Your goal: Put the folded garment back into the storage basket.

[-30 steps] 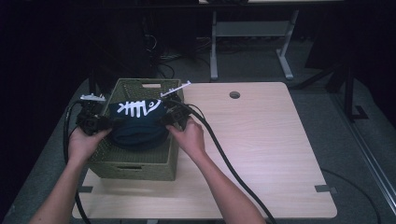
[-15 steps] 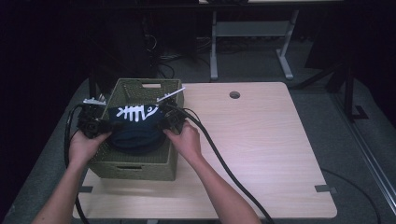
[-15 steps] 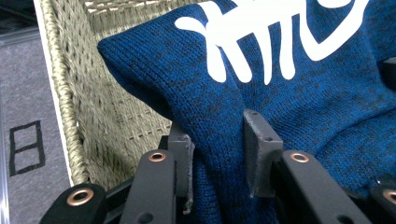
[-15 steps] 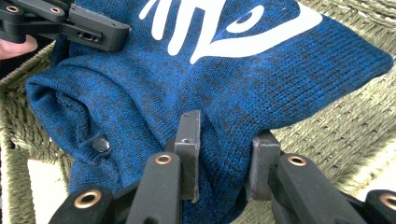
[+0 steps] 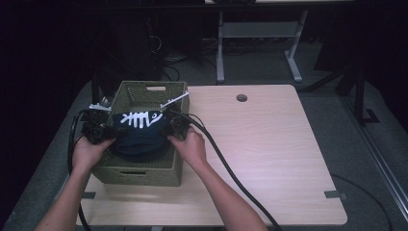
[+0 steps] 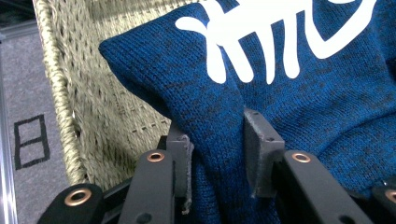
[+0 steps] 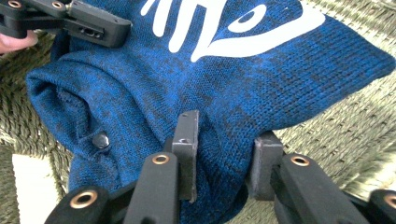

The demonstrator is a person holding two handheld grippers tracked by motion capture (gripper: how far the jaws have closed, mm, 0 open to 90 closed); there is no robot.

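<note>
You're handling a blue knitted cloth garment [image 6: 299,93] in a rough woven wicker basket [image 5: 144,91] on matt wood-grain table [image 5: 269,144].

The pale wooden surface [image 5: 269,159] has a round cable hole [image 5: 241,97] near its far edge and small grey tabs [image 5: 334,194] at its near corners. Beyond it, a grey metal frame [image 5: 255,33] stands on the grey carpet floor [image 5: 337,91].

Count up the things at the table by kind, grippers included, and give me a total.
Sweaters: 1, blue with a white fish-bone print
Baskets: 1, woven green
Grippers: 2, left gripper and right gripper, each pinching a fold of the sweater, the right's jaws just easing open
Total: 4
</note>
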